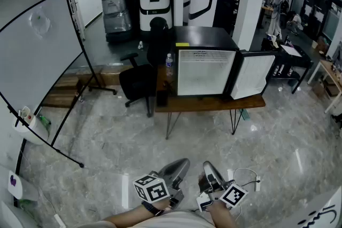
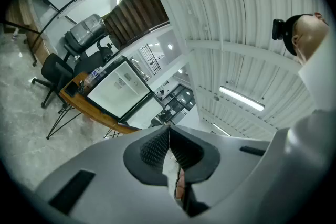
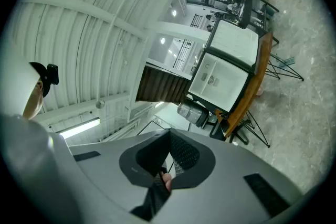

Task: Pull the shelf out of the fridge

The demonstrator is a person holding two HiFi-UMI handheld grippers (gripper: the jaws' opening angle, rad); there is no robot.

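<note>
A small black fridge (image 1: 206, 64) stands far ahead on a wooden table (image 1: 214, 103). Its door (image 1: 251, 75) hangs open to the right and the inside looks white; I cannot make out the shelf from here. Both grippers are held low near my body, well short of the table. My left gripper (image 1: 181, 164) and right gripper (image 1: 209, 166) point toward the fridge, jaws closed together with nothing between them. The left gripper view shows its shut gripper (image 2: 169, 126) below the distant fridge (image 2: 118, 94). The right gripper view shows its shut gripper (image 3: 169, 131) and the fridge (image 3: 218, 81).
A black office chair (image 1: 140, 80) stands left of the table, with a water bottle (image 1: 169, 64) on the table's left end. A large whiteboard (image 1: 37, 67) on a stand fills the left side. A dark cart (image 1: 288, 59) sits to the right. A white cable (image 1: 251, 179) lies on the floor near my right gripper.
</note>
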